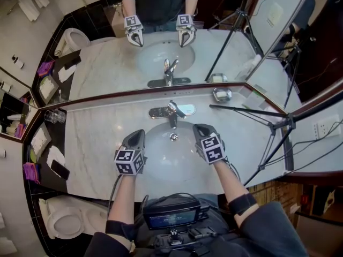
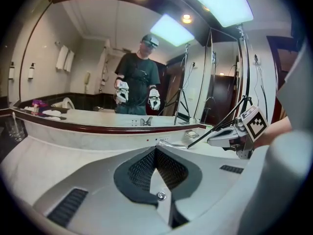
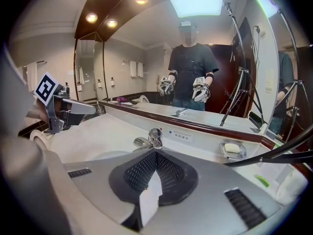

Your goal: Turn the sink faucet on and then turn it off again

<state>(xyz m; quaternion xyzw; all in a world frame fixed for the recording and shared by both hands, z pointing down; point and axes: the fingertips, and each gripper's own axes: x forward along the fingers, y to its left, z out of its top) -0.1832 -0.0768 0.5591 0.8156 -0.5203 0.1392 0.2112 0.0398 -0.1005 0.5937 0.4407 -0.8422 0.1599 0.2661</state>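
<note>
- Marble vanity counter (image 1: 102, 143), head view: the chrome single-lever sink faucet (image 1: 171, 113) stands at the basin's rear rim. The left gripper (image 1: 139, 134) and right gripper (image 1: 199, 127) hover short of it.
- Left gripper view: jaws together, empty.
- Right gripper view: jaws together, empty. The lever is probably rigid and slick, so nudge its tip. A black tripod leg (image 3: 274, 155) and a chrome soap dish (image 3: 232, 149) crowd the right.

Chrome sink faucet (image 1: 171, 113) (single lever), behind white basin (image 1: 161, 154), no water visible
</note>
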